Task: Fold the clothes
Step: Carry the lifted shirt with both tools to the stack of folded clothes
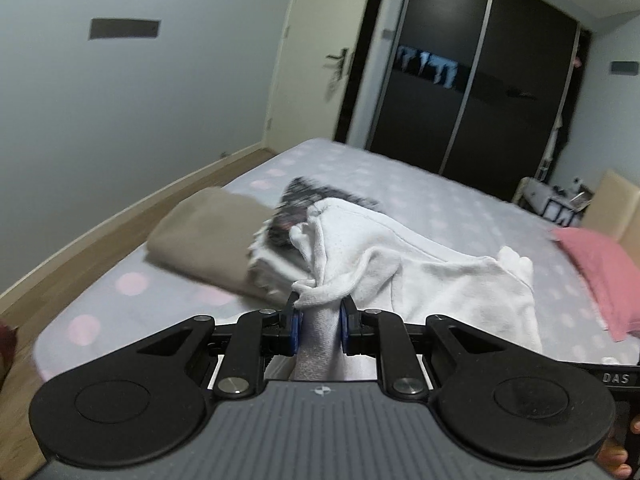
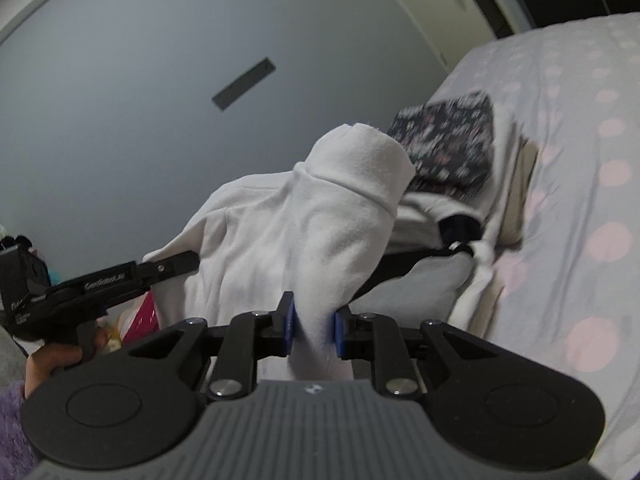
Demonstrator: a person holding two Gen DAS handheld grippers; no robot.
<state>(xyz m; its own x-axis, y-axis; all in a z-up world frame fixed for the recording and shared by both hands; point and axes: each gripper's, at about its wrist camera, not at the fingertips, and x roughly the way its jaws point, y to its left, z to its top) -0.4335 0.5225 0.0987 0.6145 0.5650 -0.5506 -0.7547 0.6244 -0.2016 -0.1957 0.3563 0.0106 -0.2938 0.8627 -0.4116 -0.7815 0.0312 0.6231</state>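
A white sweatshirt [image 1: 432,280] hangs lifted over the bed, held by both grippers. My left gripper [image 1: 319,322] is shut on a bunched part of it with a drawstring, the blue pads pressing the cloth. My right gripper [image 2: 313,330] is shut on another fold of the white sweatshirt [image 2: 288,232], whose cuffed sleeve end points up. The left gripper's body [image 2: 100,280] shows at the left of the right wrist view, in a person's hand [image 2: 52,360]. Behind lies a stack of folded clothes: a beige piece [image 1: 208,232] and a dark floral one [image 2: 448,140] on white ones.
The bed [image 1: 420,192] has a grey sheet with pink dots. A pink pillow [image 1: 600,276] lies at its right end. A wooden floor strip [image 1: 120,224] and a grey wall run along the left. Dark wardrobe doors [image 1: 460,92] stand beyond the bed's far end.
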